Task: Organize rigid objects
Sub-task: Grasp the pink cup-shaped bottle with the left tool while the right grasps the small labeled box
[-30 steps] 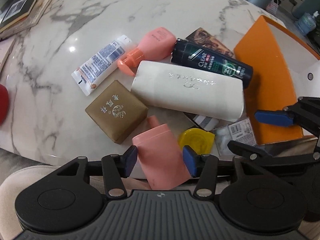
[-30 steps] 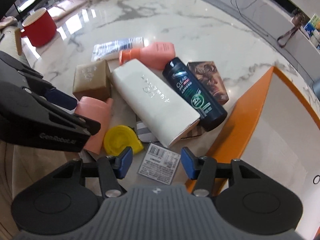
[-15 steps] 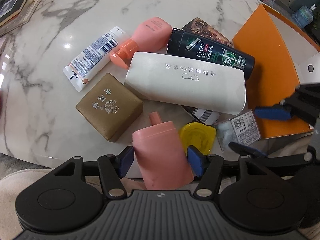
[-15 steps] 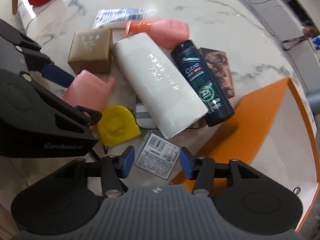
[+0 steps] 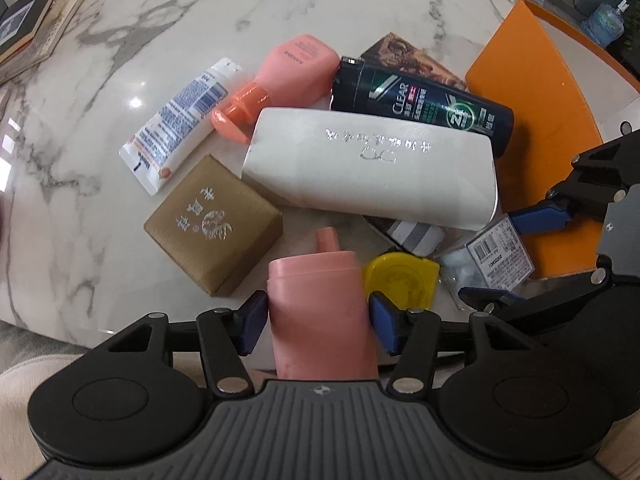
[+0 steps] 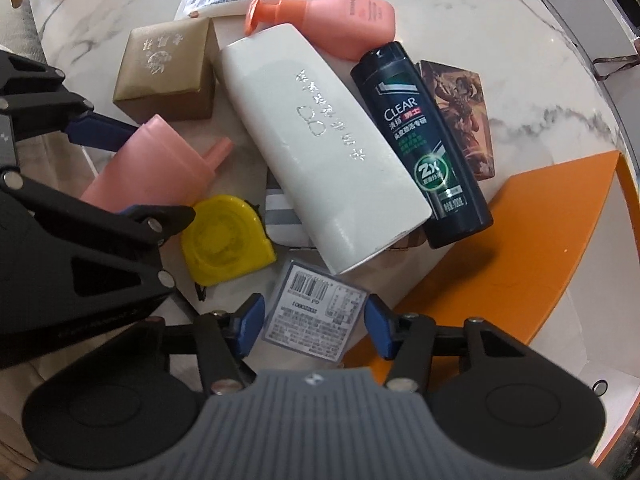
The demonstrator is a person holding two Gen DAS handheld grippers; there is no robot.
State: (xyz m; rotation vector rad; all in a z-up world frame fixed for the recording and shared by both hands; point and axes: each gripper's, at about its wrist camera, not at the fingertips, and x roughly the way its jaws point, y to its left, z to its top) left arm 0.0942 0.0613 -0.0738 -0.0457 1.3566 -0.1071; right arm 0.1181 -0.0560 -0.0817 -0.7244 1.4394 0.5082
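L gripper is pinching a pink bottle btwn its blue pads, both pads touching the bottle's sides; the spout is pointing away from the camera, twd the pile. In the R wrist view the same bottle is lying at a slant w/ the L gripper closing on it.

R gripper is sitting spread around a small clear pkt w/ a barcode label; pads are just beside its edges, contact can't be told. Pkt is lying at the near table edge, next to the orange tray.

Just beyond the bottle, a yellow tape measure is resting on the marble table, touching a striped item that's tucked under a long white case. L of the bottle, a tan box w/ silver print is sitting flat. Behind the white case, a dark CLEAR shampoo bottle is lying on its side, partly over a brown printed card box. A 2nd pink bottle w/ orange pump and a white tube are lying farther L. Books are stacked at the far L edge.
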